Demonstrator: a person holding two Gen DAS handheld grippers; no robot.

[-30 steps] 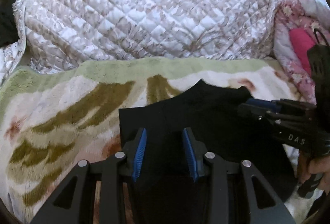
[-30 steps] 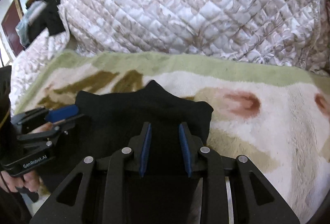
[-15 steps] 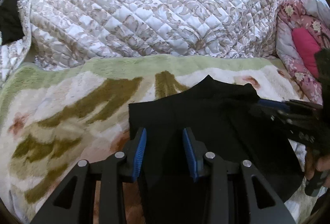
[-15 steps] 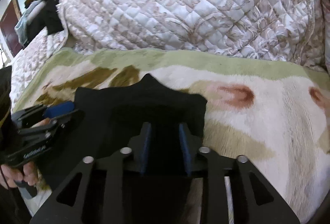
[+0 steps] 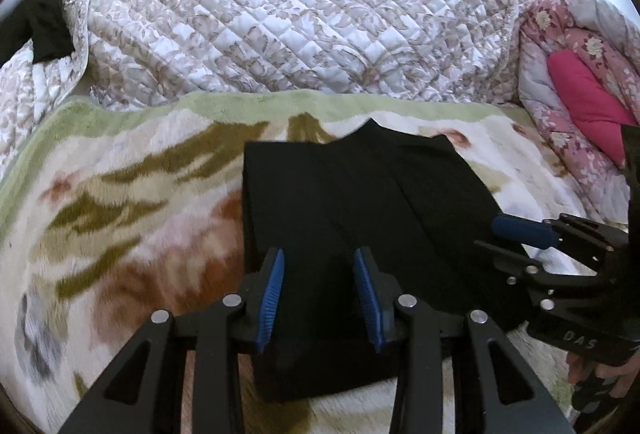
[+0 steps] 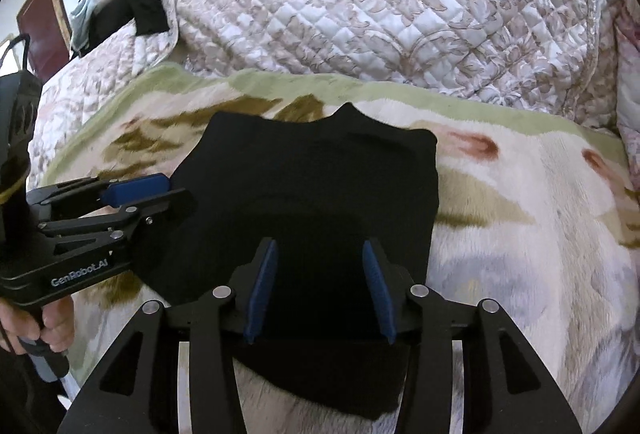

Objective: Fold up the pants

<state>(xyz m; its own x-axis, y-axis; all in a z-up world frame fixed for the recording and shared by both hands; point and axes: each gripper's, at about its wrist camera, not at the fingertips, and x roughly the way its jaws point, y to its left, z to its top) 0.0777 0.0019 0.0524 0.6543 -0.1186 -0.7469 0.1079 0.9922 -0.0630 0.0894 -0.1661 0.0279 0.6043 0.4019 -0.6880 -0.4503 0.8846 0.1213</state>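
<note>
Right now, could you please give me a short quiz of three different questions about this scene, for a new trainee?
1. True or false: both the left gripper and the right gripper have their jaws apart, with no cloth pinched between them.
2. Multiple choice: the black pants lie on (A) a wooden floor, (B) the plush patterned blanket, (C) a chair.
3. Fill in: beyond the blanket rises a white and beige ______ bedspread.

Key: 1 true; 2 B; 3 quilted.
</note>
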